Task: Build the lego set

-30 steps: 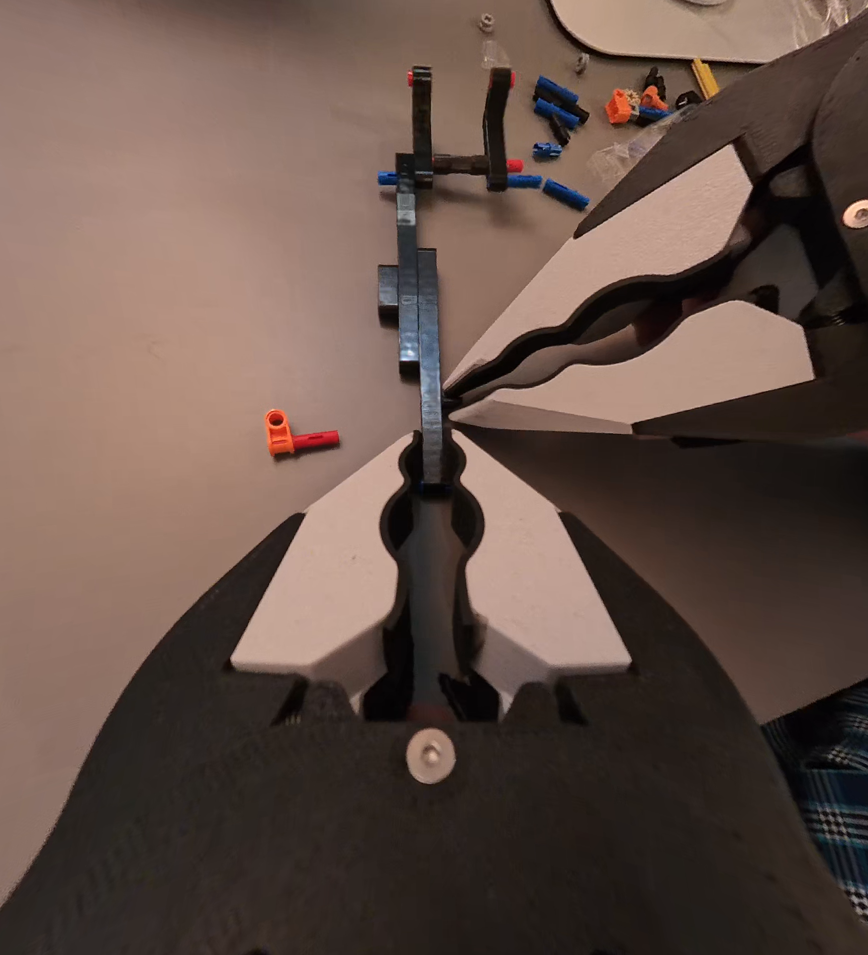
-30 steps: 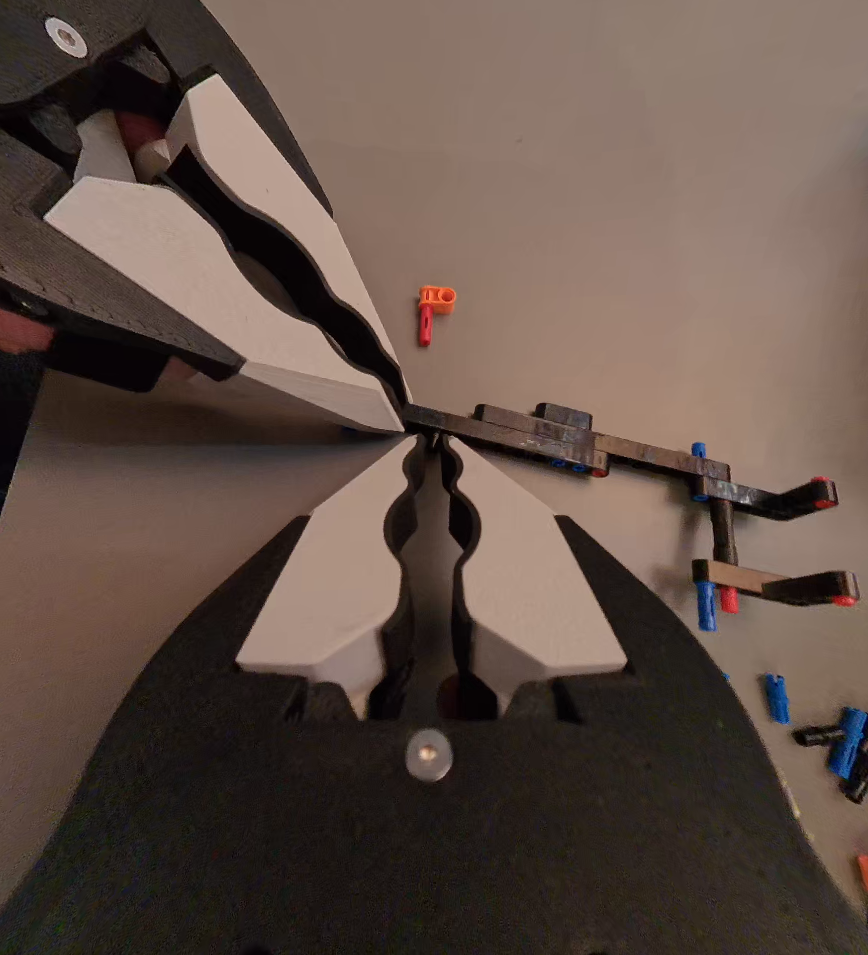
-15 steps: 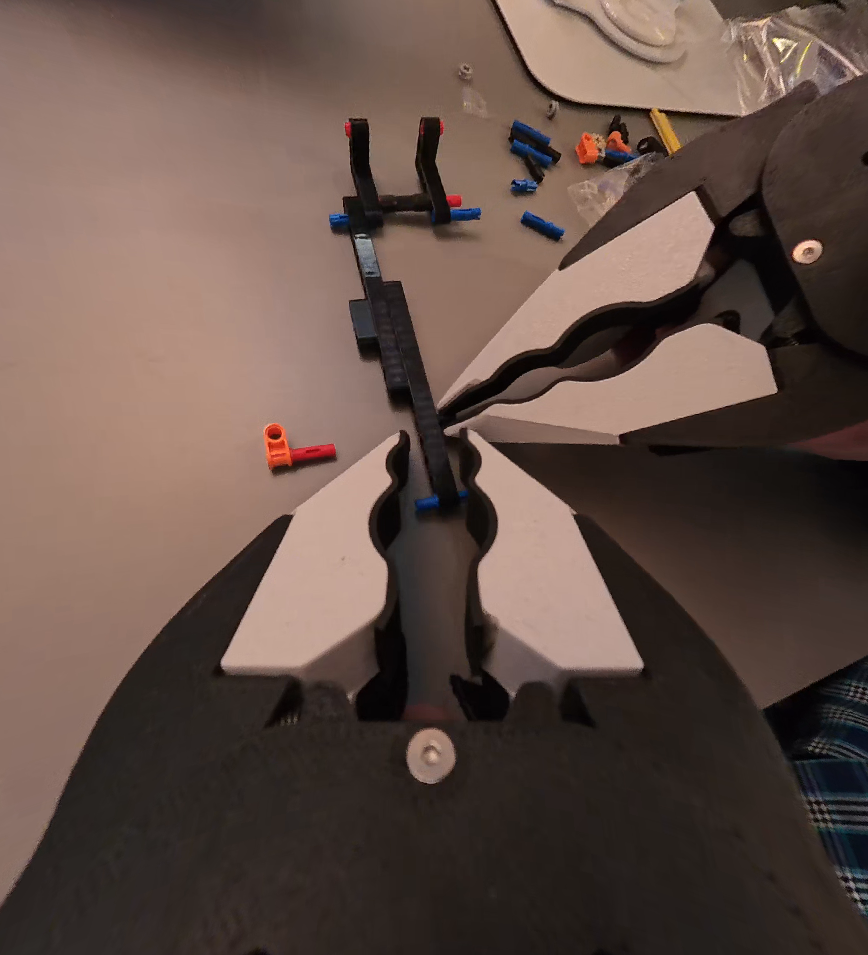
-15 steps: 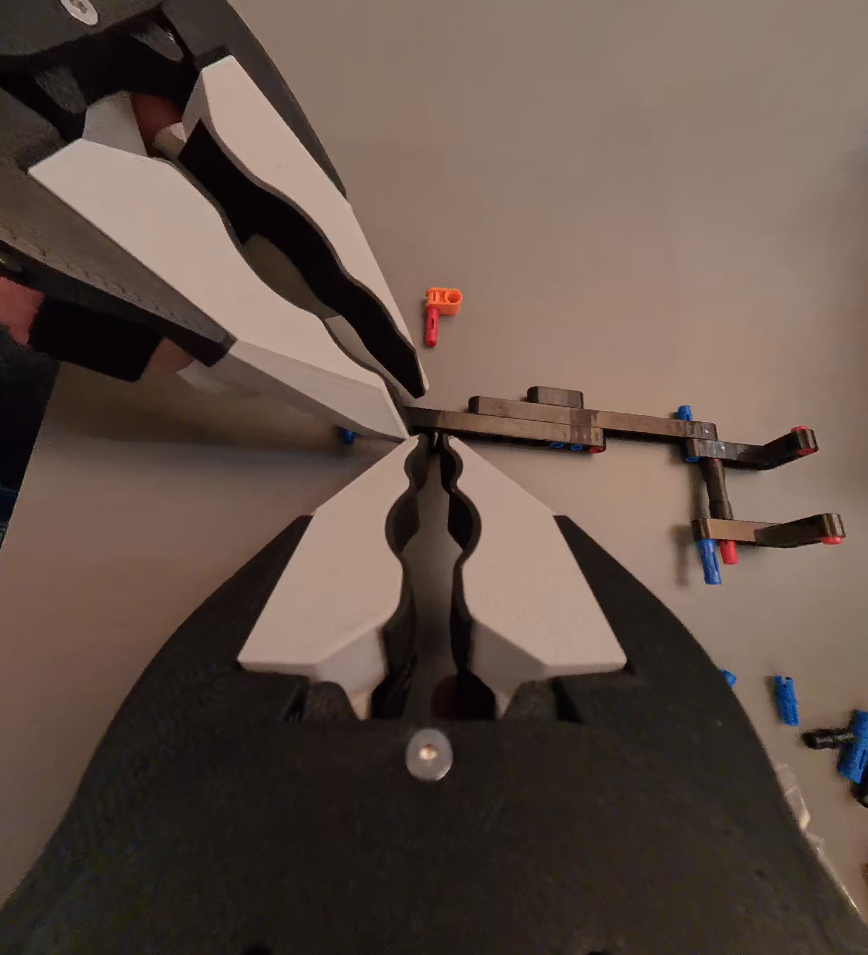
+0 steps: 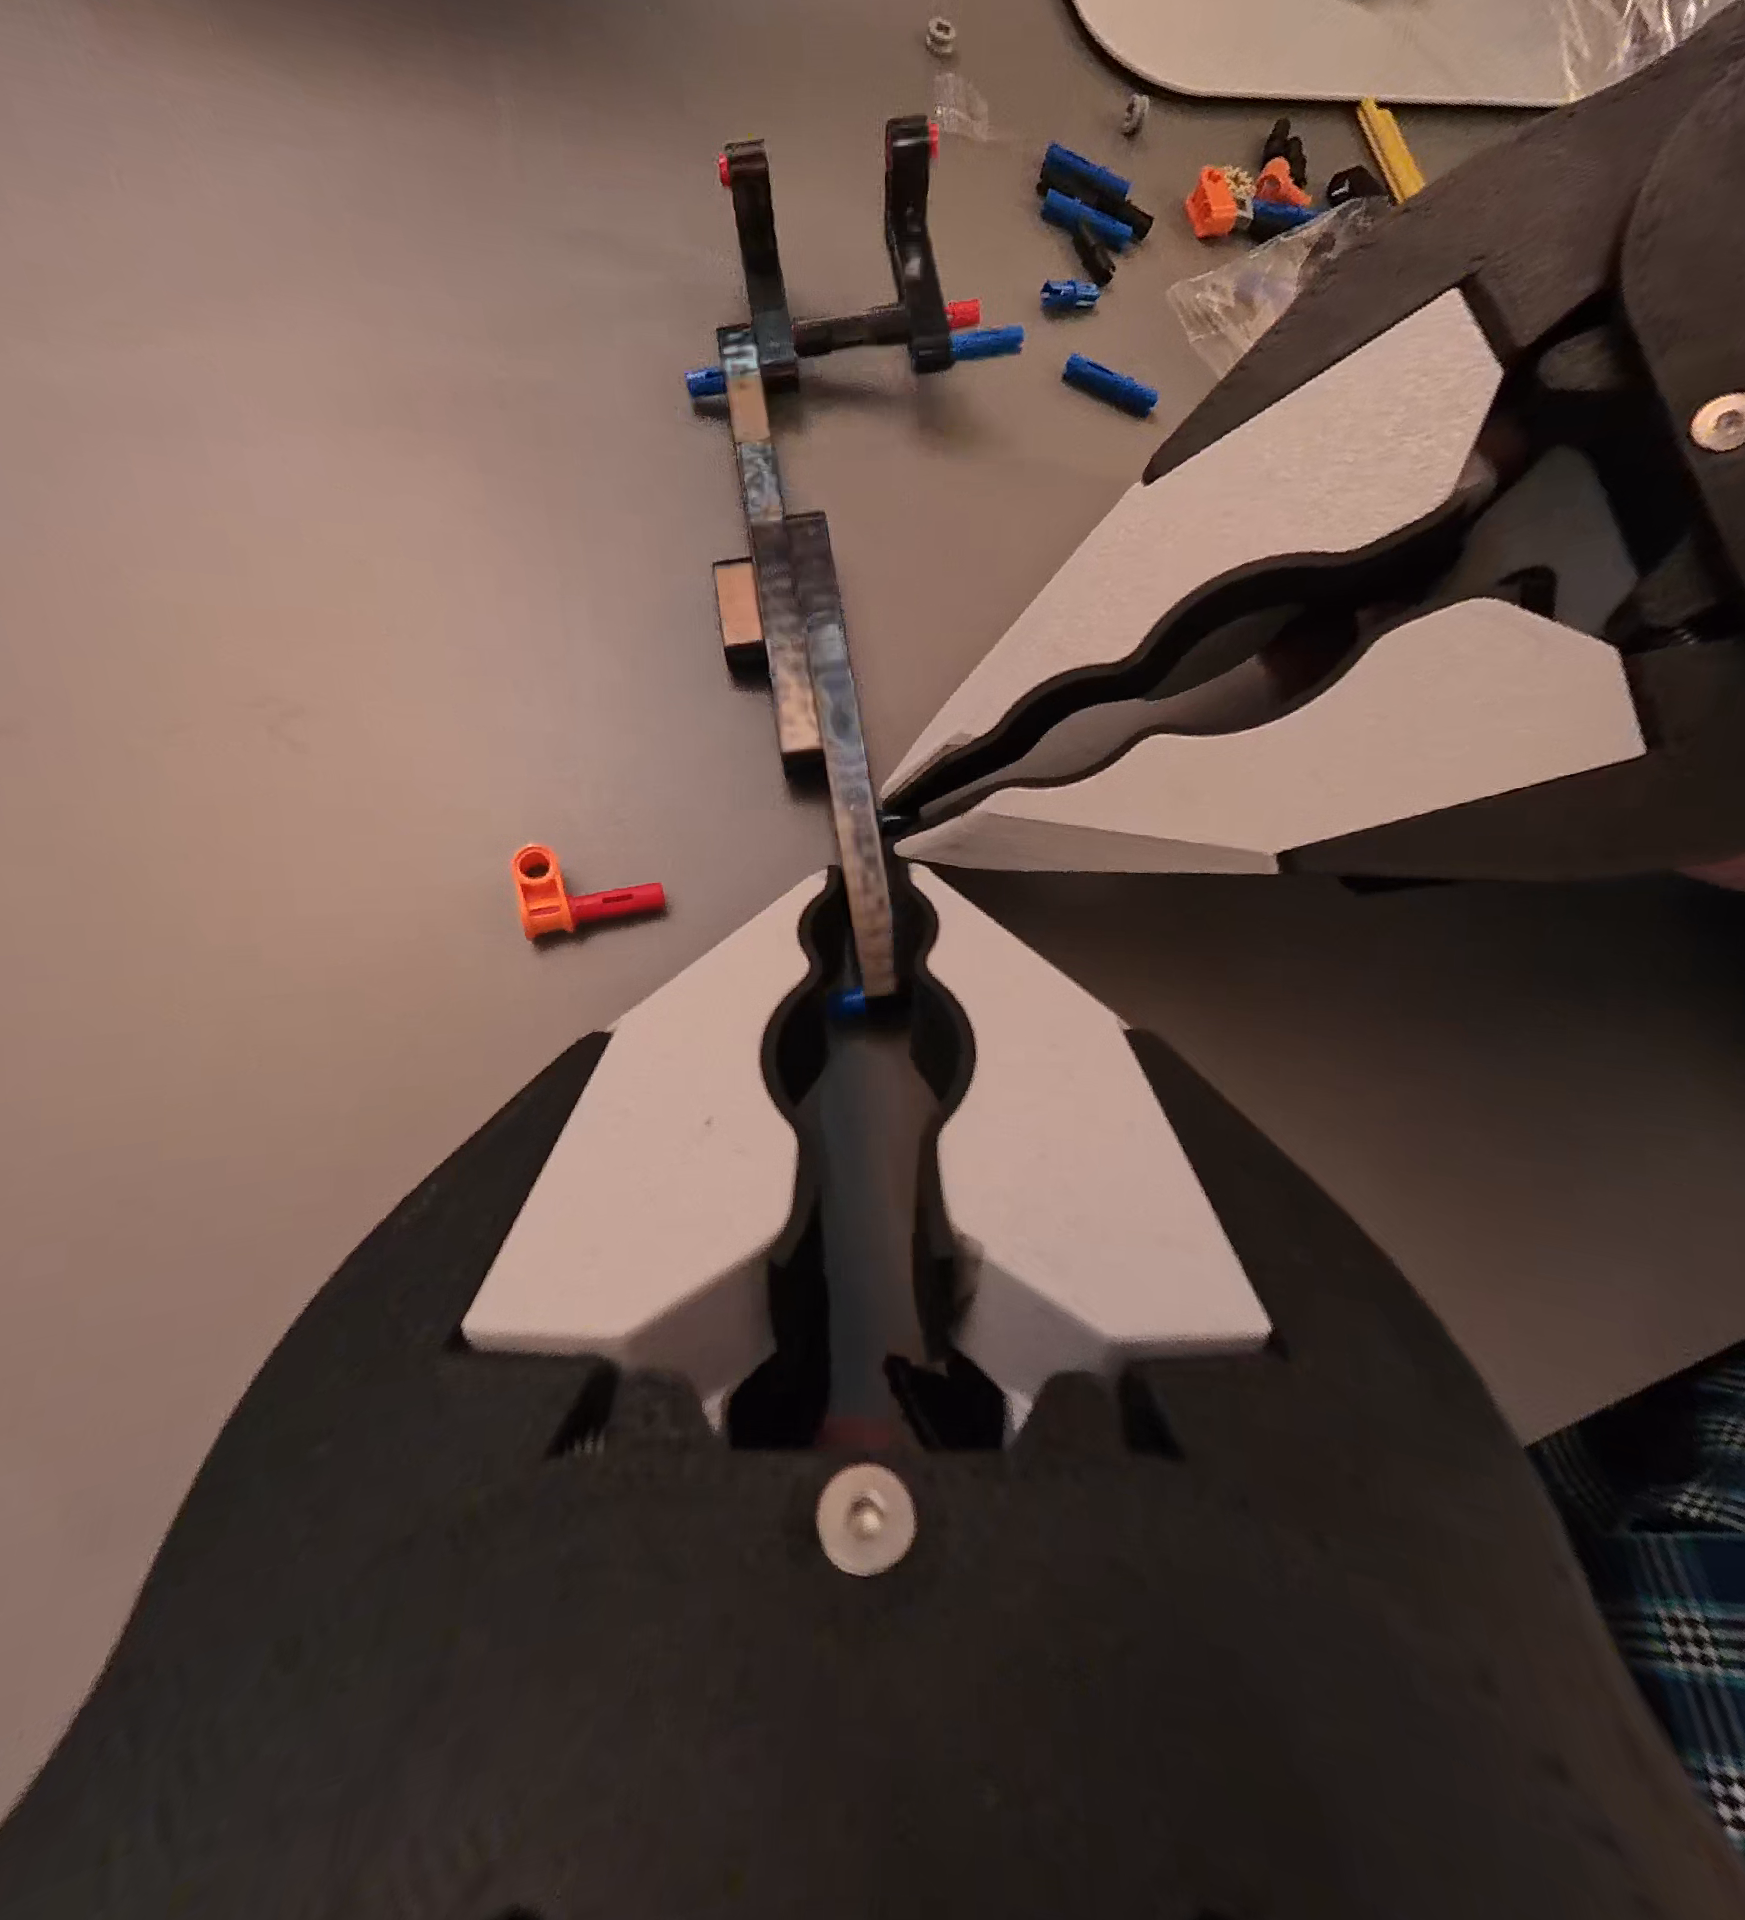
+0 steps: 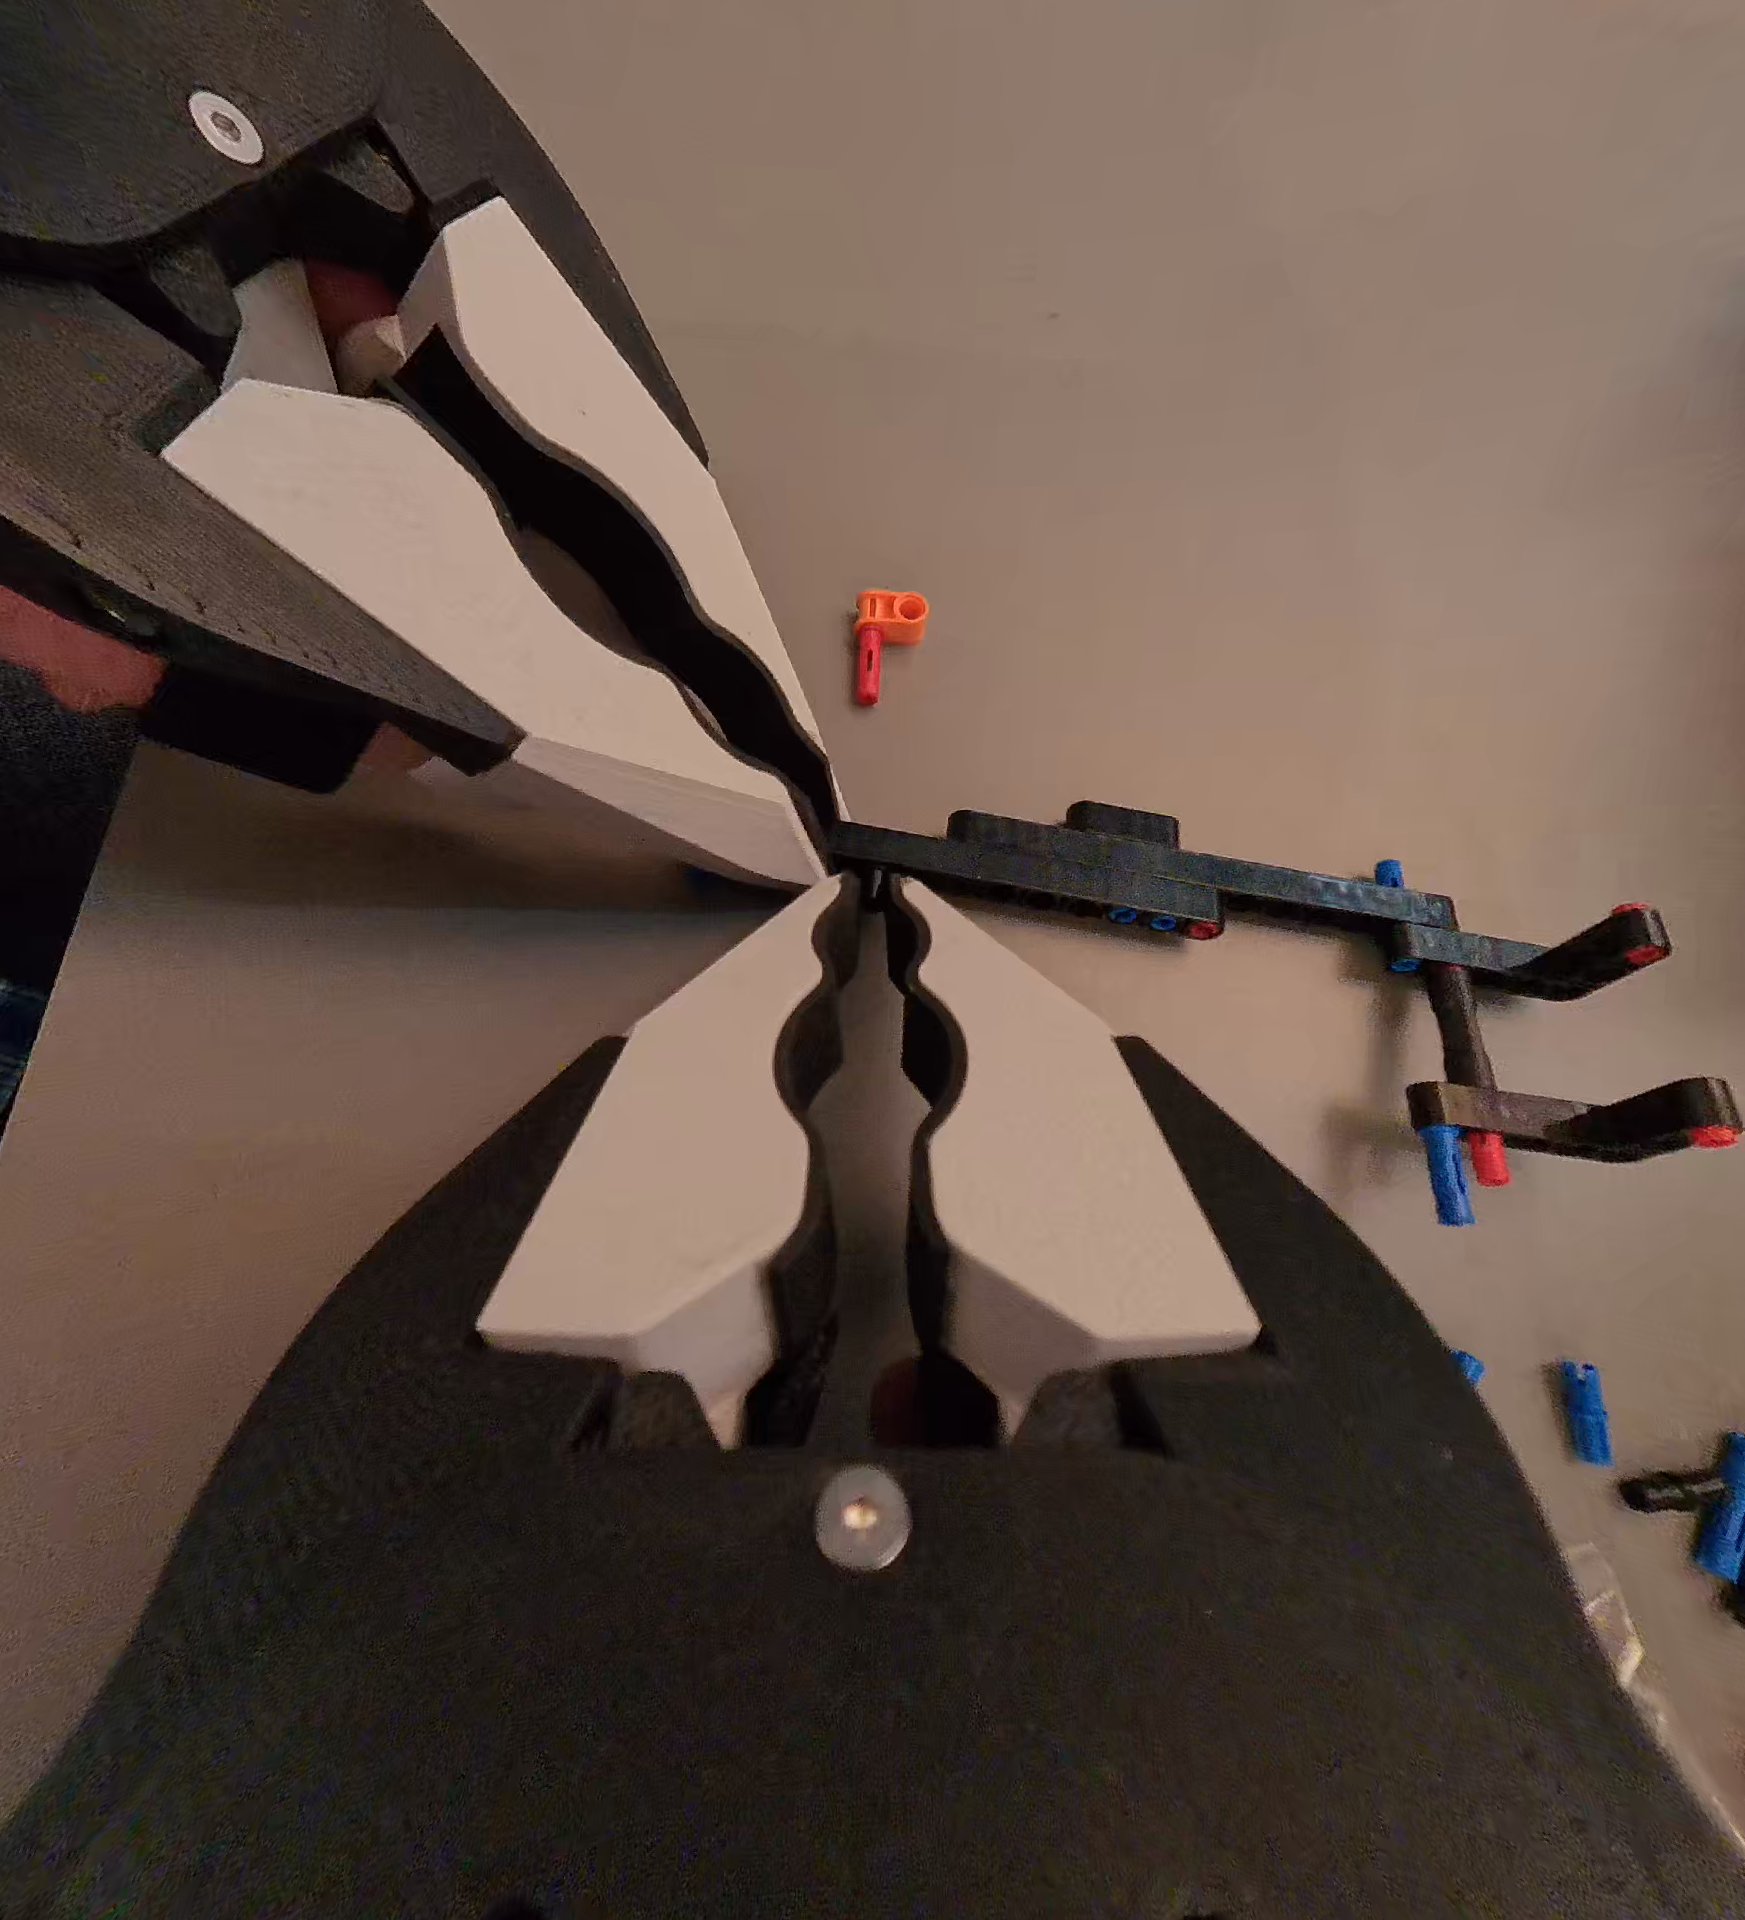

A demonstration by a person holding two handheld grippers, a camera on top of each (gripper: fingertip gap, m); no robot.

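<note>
Evidently light, stiff black beam assembly (image 5: 811,634), pinned joints weak: left gripper (image 5: 870,914) clamped on near end, right gripper (image 6: 873,894) pinching small pin (image 5: 892,821) at beam side.

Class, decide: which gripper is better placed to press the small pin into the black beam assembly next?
Right. The right gripper already pinches a small pin at the black beam assembly side, while the left gripper clamps its near end.
</note>
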